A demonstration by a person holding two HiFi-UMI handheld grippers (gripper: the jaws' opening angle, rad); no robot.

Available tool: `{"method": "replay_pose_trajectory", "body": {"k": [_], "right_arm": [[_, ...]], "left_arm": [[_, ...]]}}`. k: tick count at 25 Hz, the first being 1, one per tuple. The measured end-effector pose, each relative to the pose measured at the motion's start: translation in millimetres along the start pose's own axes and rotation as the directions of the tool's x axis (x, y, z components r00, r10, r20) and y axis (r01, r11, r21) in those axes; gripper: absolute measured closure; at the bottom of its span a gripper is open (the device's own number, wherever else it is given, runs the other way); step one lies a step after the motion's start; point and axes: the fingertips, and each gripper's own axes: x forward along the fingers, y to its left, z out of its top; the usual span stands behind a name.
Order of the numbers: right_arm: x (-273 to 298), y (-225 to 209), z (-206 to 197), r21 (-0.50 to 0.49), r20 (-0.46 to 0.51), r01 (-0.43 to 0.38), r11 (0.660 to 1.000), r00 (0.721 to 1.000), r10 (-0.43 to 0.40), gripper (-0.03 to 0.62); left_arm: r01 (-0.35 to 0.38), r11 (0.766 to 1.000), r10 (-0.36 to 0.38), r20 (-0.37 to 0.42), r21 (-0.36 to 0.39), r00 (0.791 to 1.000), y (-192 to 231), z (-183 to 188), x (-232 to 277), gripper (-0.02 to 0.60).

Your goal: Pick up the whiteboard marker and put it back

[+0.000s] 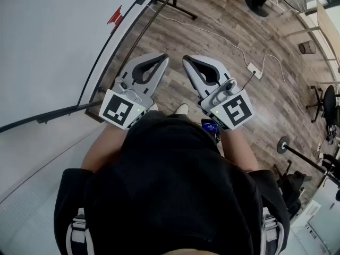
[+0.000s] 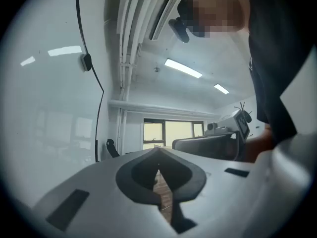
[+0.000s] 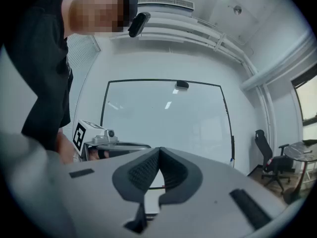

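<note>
Wood-plank floor (image 1: 212, 31) fills the upper middle of the head view, with a large whiteboard (image 1: 53, 36) running along the left edge and a red mark (image 1: 115, 16) on it at upper left. A white cable leads across the floor to a power strip (image 1: 254, 69) at upper right. The person holds both grippers side by side at frame centre, pointing toward the top of the picture. The left claw (image 1: 159, 62) has its jaws together with nothing between them, and so does the right claw (image 1: 187, 61). The whiteboard marker cannot be made out for certain. In the right gripper view a small blue thing (image 3: 231, 159) sits at the whiteboard's lower right corner, too small to tell.
</note>
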Motion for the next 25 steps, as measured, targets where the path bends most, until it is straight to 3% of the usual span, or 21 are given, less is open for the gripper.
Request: {"method": "replay_pose_trajectory", "body": {"k": [11, 25], "right_arm": [[-21, 6, -5, 0.008, -0.013, 0.054, 0.998, 0.998, -0.054, 0.6], [-74, -48, -4, 0.045, 0.033, -0.015, 0.999, 0.999, 0.013, 0.599]], "left_arm": [[-0.024, 0.999, 0.024, 0.002, -0.024, 1.0, -15, -3, -15, 0.578], [-0.006, 1.0, 0.006, 0.009, -0.003, 1.0, -58, -4, 61, 0.578]]}}
